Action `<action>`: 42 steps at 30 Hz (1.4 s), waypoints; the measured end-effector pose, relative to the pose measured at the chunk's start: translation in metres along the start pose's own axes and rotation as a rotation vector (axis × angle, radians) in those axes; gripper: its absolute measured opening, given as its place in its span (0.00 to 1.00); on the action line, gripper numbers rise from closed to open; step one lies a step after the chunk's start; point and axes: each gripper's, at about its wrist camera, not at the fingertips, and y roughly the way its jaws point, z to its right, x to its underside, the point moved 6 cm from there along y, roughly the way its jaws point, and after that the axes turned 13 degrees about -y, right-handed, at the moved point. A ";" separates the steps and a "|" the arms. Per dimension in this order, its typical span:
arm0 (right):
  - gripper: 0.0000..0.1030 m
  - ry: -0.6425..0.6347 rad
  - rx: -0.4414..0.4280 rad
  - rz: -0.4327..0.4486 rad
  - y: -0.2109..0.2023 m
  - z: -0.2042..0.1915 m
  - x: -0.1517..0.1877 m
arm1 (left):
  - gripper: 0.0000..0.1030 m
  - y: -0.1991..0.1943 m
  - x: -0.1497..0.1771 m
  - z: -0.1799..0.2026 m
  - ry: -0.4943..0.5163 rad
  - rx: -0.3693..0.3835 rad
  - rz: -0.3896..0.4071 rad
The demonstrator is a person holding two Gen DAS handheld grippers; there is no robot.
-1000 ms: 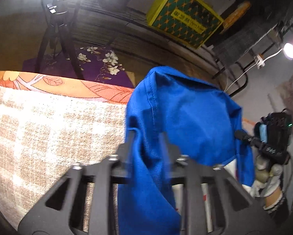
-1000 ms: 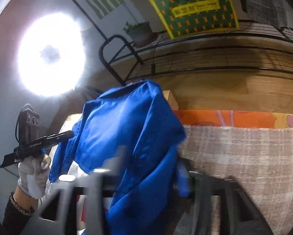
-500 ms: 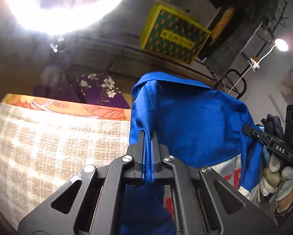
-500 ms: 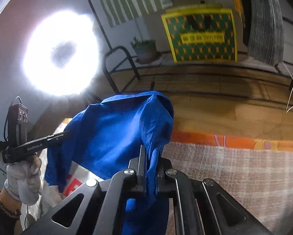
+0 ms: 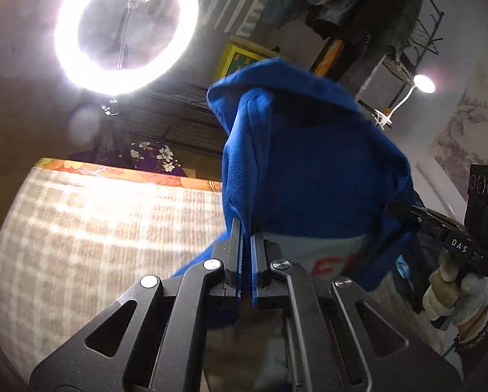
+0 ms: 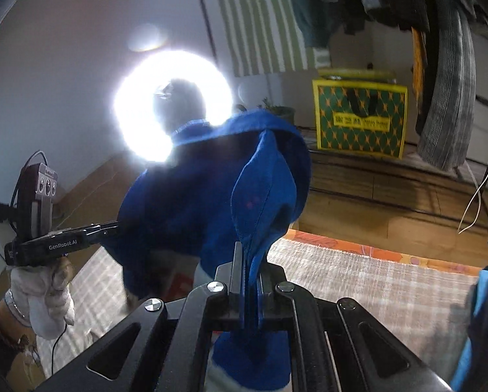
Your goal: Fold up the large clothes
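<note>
A large blue garment with a white panel and red lettering hangs in the air between both grippers, above the beige checked cover. My left gripper is shut on a folded blue edge of it. My right gripper is shut on another edge of the blue garment. In the left wrist view the right gripper shows at the right, held by a gloved hand. The right wrist view has the left gripper at the left with its gloved hand.
A bright ring light stands behind the bed. A yellow and green bag sits on a wooden ledge; clothes hang on a rack at the upper right. Orange patterned bedding borders the checked cover. A small lamp glows at the right.
Both grippers closed on the garment's edges and rose, lifting the blue garment off the bed; the views now tilt up toward the ring light and rack.
</note>
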 end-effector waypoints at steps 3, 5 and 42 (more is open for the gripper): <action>0.02 -0.038 0.008 -0.002 -0.026 -0.023 0.005 | 0.01 -0.027 0.016 0.005 0.008 0.001 0.005; 0.02 -0.052 0.012 -0.004 -0.043 -0.036 0.011 | 0.01 -0.047 0.030 0.009 0.025 -0.002 0.004; 0.28 0.005 -0.125 0.058 -0.287 -0.166 0.169 | 0.01 -0.249 0.232 -0.030 0.125 -0.109 -0.103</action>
